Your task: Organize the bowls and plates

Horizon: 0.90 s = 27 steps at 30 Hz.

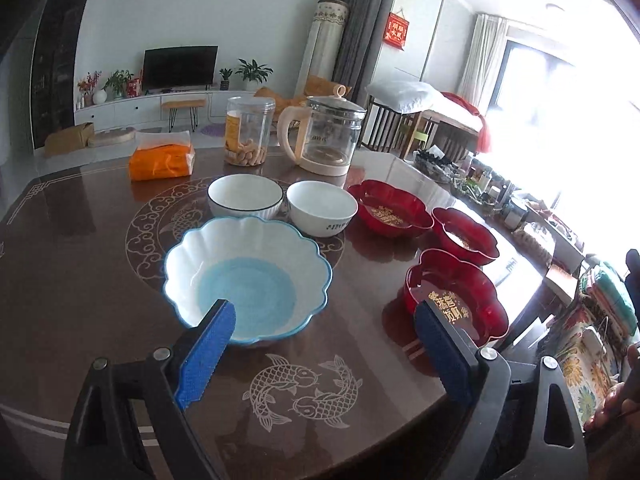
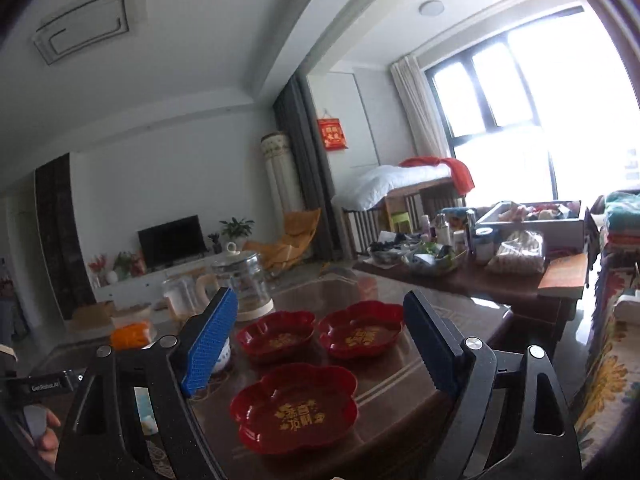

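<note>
A scalloped white bowl with a blue centre (image 1: pixel 248 280) stands on the brown table (image 1: pixel 80 264). Behind it are two white bowls (image 1: pixel 245 195) (image 1: pixel 322 207). Three red flower-shaped plates lie to the right (image 1: pixel 390 209) (image 1: pixel 466 236) (image 1: pixel 454 294); they also show in the right wrist view (image 2: pixel 294 408) (image 2: pixel 276 334) (image 2: pixel 362 334). My left gripper (image 1: pixel 324 324) is open and empty, its left finger over the scalloped bowl's near rim. My right gripper (image 2: pixel 320 320) is open and empty above the red plates.
At the table's back stand a glass kettle (image 1: pixel 326 138), a clear jar of snacks (image 1: pixel 249 132) and an orange tissue pack (image 1: pixel 162 160). A cluttered side table (image 2: pixel 460 264) stands to the right. A patterned sofa (image 2: pixel 612 360) lies beyond the table's right edge.
</note>
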{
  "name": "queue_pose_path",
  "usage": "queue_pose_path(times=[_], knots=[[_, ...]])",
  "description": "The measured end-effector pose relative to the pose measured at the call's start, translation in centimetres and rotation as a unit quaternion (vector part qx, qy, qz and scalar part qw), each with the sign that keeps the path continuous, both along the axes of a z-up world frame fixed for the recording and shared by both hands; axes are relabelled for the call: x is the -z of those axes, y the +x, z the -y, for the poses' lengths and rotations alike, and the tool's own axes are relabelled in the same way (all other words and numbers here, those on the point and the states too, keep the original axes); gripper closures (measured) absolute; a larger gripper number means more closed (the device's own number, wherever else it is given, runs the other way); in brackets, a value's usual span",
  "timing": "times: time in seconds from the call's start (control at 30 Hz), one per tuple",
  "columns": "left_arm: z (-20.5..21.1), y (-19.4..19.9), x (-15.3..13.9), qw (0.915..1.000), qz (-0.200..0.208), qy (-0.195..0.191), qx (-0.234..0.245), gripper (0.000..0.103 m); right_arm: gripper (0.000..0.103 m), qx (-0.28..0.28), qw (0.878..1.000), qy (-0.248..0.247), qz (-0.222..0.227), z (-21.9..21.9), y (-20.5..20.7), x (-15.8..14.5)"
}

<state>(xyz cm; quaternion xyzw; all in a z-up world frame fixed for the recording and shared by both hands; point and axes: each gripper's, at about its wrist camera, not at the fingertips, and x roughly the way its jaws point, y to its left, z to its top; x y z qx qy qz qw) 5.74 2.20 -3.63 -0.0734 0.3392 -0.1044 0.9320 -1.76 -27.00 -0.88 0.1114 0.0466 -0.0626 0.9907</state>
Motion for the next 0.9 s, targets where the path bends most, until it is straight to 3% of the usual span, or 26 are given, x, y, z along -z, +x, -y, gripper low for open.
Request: queue_pose_path(times=[0.07,0.2,0.4,0.57,0.67,0.77,0.9], knots=[[0.5,-0.3,0.5,0.9997,-0.021,0.013,-0.002,0.012,0.015,0.003,1.0,-0.011,-0.001,-0.5,-0.6,0.0],[1.8,-1.2,0.3,0.9993,-0.022,0.03,0.011,0.012,0.015,-0.012,0.999,-0.034,-0.016,-1.5,-1.8,-0.7],[1.8,-2.8,-1.9,0.9984,-0.009,-0.007,0.055,0.012,0.015,-0.036,0.997,-0.035,-0.064,-2.6,-3.4,-2.0],[1.6,-3.1,-4.9,0.9945,-0.002,-0.012,0.104,0.012,0.015,-0.053,0.992,-0.031,-0.113,-2.5,-3.6,-3.4],[1.1,-3.2,-6.5,0.9927,-0.004,-0.03,0.117,0.012,0.015,-0.066,0.985,0.0,-0.161,-1.8,-3.0,-3.7],[1.0,-3.0,-7.5,0.9913,-0.007,-0.051,0.121,0.012,0.015,-0.086,0.972,0.062,-0.209,-0.6,-1.8,-3.2],[2.2,-1.3,-7.9,0.9903,-0.021,-0.024,0.135,0.012,0.015,-0.139,0.951,0.112,-0.253,0.5,0.8,-2.5]])
